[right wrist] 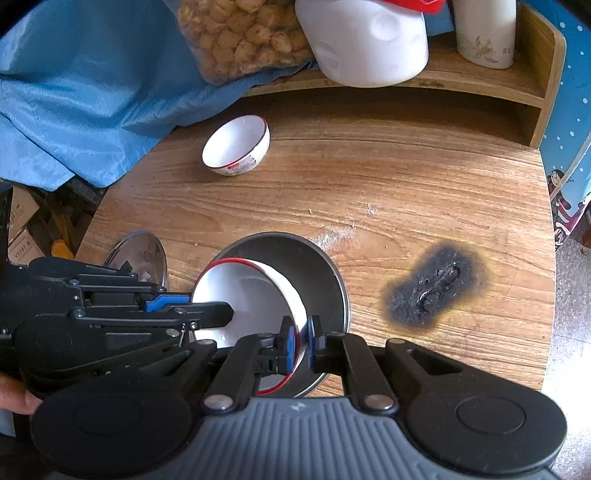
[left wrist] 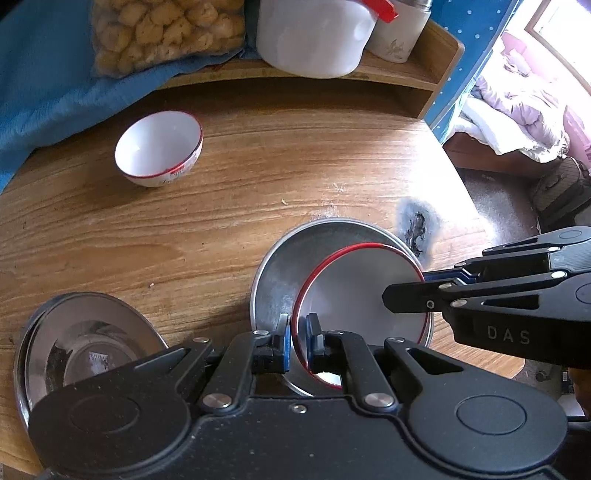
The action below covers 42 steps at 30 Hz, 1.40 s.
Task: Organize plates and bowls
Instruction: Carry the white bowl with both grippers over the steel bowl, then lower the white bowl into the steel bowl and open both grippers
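Observation:
A white bowl with a red rim (left wrist: 354, 288) (right wrist: 251, 295) hangs tilted inside a steel bowl (left wrist: 280, 266) (right wrist: 317, 266) on the wooden table. My left gripper (left wrist: 298, 325) (right wrist: 207, 304) is shut on the bowl's left rim, with one blue pad on each side of the wall. My right gripper (right wrist: 301, 332) (left wrist: 417, 286) is shut on the opposite rim in the same way. A second white bowl with a red rim (left wrist: 159, 147) (right wrist: 236, 146) stands alone farther back on the table. A shiny steel plate (left wrist: 85, 343) (right wrist: 136, 254) lies at the left, near the table's edge.
A black burn mark (left wrist: 417, 225) (right wrist: 432, 291) scars the table (right wrist: 369, 177) right of the steel bowl. At the back, a wooden shelf (left wrist: 417, 70) holds a white jug (left wrist: 314, 37), a white bottle and a bag of food (left wrist: 166, 33). Blue cloth (left wrist: 44, 85) drapes at back left.

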{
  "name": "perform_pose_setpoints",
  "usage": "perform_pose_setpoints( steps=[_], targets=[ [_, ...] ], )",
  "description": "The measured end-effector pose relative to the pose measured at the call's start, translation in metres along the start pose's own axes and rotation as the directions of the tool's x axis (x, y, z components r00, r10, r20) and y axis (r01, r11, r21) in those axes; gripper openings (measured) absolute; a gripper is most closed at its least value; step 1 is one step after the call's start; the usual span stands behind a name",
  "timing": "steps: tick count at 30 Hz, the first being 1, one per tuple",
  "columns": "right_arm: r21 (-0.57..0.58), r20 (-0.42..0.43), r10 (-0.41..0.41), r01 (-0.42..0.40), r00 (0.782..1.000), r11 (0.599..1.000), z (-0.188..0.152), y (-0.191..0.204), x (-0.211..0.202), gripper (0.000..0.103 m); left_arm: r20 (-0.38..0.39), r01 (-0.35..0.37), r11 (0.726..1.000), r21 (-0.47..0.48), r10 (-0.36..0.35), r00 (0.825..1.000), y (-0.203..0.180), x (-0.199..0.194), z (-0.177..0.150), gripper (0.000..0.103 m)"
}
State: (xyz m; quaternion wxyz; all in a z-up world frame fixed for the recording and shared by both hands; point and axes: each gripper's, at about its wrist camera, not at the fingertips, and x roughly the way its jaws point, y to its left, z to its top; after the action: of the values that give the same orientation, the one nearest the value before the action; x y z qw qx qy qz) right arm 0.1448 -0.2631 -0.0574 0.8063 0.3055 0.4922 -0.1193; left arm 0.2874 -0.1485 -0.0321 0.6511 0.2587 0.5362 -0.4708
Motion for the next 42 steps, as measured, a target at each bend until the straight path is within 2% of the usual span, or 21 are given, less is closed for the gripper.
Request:
perform_pose_setpoints(
  steps=[17,30,34,36,42],
  targets=[
    [0.054,-0.038,-0.004,0.006,0.999,0.999,0.002,-0.006,0.015,0.008,-0.051,0.009,1.000,0.007,-0.009,0.999,0.005,0.013,0.001,0.008],
    [0.064,-0.039,-0.033,0.036,0.999,0.997,0.006,-0.002,0.018,0.009,-0.044,0.017,1.000,0.010,-0.017,0.999,0.009,0.012,0.004,0.009],
    [0.067,-0.035,-0.039,0.041,0.999,0.997,0.006,-0.001,0.018,0.012,-0.042,0.023,1.000,0.007,-0.023,0.999,0.011,0.011,0.004,0.009],
    [0.066,-0.028,-0.053,0.054,0.998,0.996,0.007,-0.001,0.017,0.014,-0.039,0.031,1.000,-0.001,-0.031,0.999,0.013,0.011,0.006,0.013],
    [0.063,-0.019,-0.062,0.063,0.998,0.996,0.010,0.001,0.016,0.014,-0.030,0.041,0.999,-0.013,-0.041,0.999,0.017,0.008,0.008,0.013]
  ],
)
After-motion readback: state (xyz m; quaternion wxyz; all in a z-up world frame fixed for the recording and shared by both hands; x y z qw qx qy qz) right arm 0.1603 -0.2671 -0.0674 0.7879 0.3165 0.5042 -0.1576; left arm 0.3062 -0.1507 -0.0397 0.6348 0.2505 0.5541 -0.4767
